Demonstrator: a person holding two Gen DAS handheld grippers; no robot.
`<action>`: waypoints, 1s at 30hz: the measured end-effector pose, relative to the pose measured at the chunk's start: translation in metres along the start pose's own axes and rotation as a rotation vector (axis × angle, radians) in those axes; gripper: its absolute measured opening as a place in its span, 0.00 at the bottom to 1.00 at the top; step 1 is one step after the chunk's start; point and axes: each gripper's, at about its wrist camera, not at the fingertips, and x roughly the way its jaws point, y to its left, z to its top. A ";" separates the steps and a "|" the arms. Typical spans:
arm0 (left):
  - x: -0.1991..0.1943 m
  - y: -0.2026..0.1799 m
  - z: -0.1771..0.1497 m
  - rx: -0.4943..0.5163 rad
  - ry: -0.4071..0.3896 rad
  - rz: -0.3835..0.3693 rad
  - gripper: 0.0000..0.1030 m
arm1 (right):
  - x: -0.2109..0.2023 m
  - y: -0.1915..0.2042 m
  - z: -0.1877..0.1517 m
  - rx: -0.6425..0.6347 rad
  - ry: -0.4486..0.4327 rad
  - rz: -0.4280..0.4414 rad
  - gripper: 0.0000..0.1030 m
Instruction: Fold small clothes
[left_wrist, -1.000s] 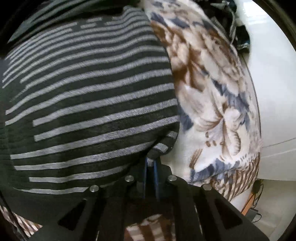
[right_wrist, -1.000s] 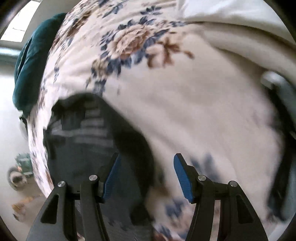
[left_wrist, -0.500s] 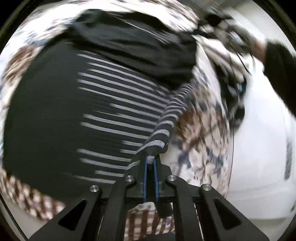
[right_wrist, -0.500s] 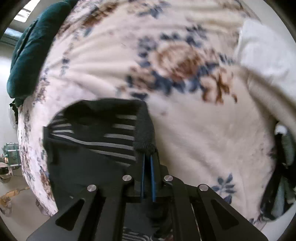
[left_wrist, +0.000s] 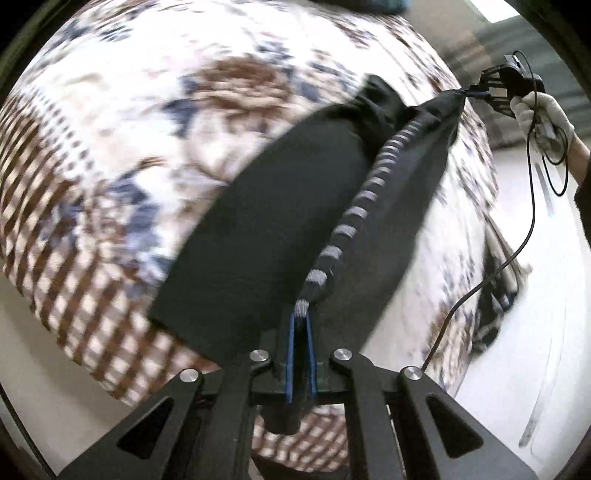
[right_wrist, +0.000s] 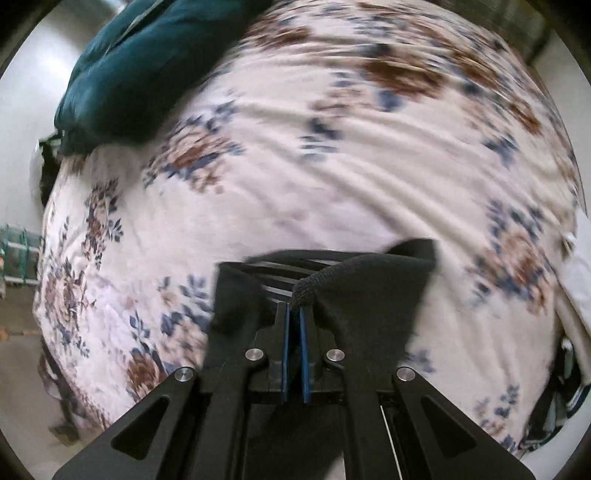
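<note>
A black garment with grey stripes (left_wrist: 295, 206) hangs in the air over the flowered bed cover (left_wrist: 155, 110). My left gripper (left_wrist: 302, 318) is shut on its striped edge. My right gripper (right_wrist: 294, 309) is shut on the other end of the same garment (right_wrist: 373, 284). In the left wrist view the right gripper (left_wrist: 476, 93) shows far off at the top right, held by a white-gloved hand (left_wrist: 543, 110), with the garment stretched between the two grippers.
A dark teal cushion or blanket (right_wrist: 147, 66) lies at the far left of the bed. A white sheet (right_wrist: 576, 280) and more clothes (right_wrist: 561, 406) lie at the right edge. A black cable (left_wrist: 517, 229) hangs from the right gripper. The floor (left_wrist: 22, 332) shows beyond the bed edge.
My right gripper closed on the garment's edge. Both grippers lifted the garment off the bed and pulled apart, stretching it in the air.
</note>
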 end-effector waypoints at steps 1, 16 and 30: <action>0.003 0.012 0.002 -0.020 0.001 0.002 0.03 | 0.009 0.019 0.004 -0.009 0.008 -0.011 0.04; 0.036 0.104 0.023 -0.176 0.155 -0.145 0.59 | 0.079 0.088 -0.044 0.016 0.136 -0.019 0.50; 0.072 0.031 0.022 0.287 0.138 0.063 0.03 | 0.099 0.038 -0.279 0.212 0.297 0.311 0.50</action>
